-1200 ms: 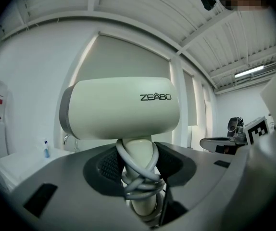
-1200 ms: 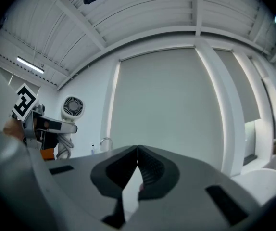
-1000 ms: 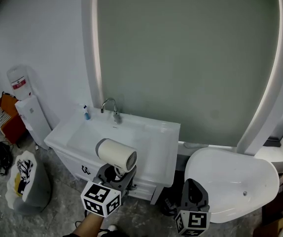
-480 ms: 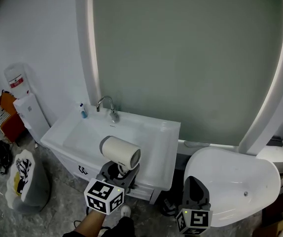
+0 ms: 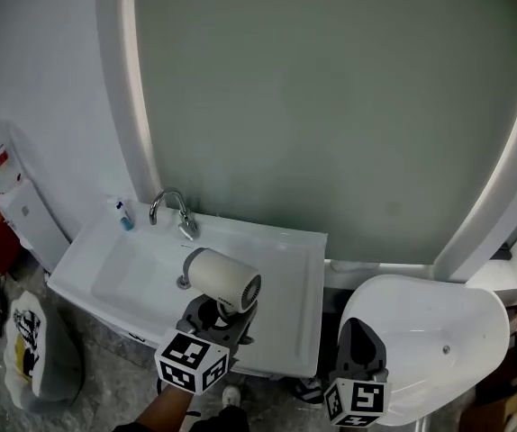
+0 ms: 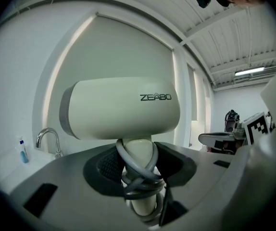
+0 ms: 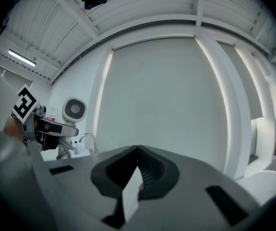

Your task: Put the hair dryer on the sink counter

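In the head view, the left tool held the hair dryer in the air by the sink worktop; placing it remained. In the left gripper view, its jaws clenched the handle. In the right gripper view, the right tool was closed, empty.

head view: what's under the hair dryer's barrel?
The handle of the hair dryer, wound with grey cord, clamped in the left gripper. Past that, the sink counter shows; the dryer hides part of the basin at its right rim.
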Motion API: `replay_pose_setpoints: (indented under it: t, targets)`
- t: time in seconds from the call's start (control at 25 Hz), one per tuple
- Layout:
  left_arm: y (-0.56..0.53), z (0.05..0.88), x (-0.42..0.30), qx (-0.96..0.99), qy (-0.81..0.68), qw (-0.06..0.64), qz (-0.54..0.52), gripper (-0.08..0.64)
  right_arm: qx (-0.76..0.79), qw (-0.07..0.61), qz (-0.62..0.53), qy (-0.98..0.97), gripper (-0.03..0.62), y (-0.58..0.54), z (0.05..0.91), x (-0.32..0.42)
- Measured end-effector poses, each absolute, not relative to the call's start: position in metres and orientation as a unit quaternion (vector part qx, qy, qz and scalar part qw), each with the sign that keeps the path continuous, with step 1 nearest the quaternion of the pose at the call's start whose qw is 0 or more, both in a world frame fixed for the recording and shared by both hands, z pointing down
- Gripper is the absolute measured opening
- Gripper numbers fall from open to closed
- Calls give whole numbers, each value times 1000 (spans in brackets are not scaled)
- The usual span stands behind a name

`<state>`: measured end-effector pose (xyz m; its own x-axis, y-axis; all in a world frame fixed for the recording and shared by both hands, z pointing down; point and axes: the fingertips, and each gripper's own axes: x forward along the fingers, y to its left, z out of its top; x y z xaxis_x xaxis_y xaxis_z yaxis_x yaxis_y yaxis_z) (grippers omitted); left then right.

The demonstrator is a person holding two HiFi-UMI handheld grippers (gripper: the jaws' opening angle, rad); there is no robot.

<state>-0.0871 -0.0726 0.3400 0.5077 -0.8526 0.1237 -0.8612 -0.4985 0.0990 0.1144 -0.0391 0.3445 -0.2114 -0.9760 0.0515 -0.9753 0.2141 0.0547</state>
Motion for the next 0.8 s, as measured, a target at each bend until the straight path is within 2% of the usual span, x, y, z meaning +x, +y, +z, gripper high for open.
replay_pose_setpoints:
  t: [0.24,0.4,0.8]
  targets:
    - [-119,340,-95,877,-471,98,18,184,645,56,-9,-762,21,-80,340,100]
    - [-148,344,-93,883,-457,101,20,184,652,39,15,-757,21,-106,345,97]
    - [-188,362,-74,872,-472,128,29,184,642,41,17,-766,21,-154,354,118]
